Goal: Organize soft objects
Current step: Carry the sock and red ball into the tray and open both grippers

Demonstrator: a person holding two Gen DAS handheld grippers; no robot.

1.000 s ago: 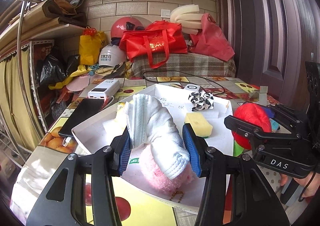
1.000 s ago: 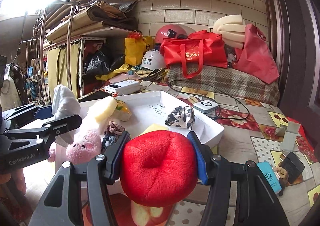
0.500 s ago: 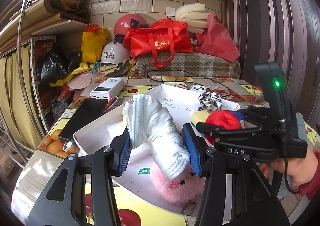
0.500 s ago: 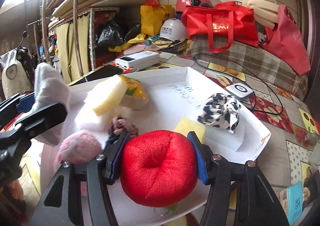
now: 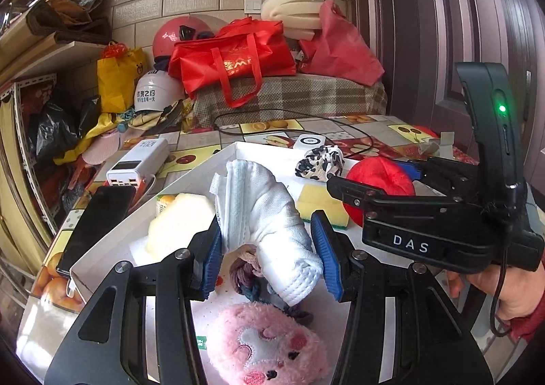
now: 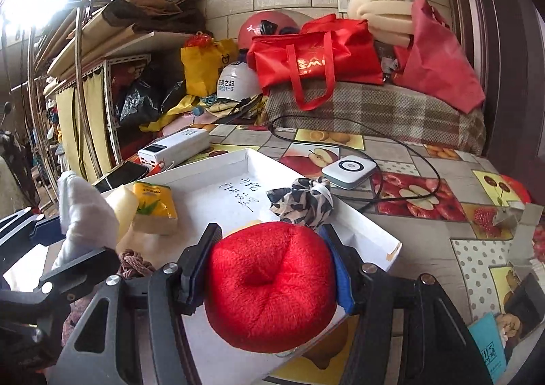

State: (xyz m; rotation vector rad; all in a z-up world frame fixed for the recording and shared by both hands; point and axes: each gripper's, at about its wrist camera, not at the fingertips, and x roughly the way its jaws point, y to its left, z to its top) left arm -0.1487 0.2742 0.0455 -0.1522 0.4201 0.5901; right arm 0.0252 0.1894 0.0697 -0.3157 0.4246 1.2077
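Both hand-held tools hang over the shallow white cardboard tray (image 6: 381, 228) on the fruit-print tablecloth. The left gripper (image 5: 269, 249) is clamped on a rolled white cloth with a pale blue face mask (image 5: 269, 211) folded against it. The right gripper (image 6: 269, 266) squeezes a round red plush cushion (image 6: 269, 286). Under and around them the tray is crowded: a pink plush pig toy (image 5: 265, 347), tangled dark hair ties (image 5: 245, 276), a yellow sponge (image 5: 320, 204), a black-and-white patterned scrunchie (image 6: 303, 201) and a yellow tissue pack (image 6: 153, 208).
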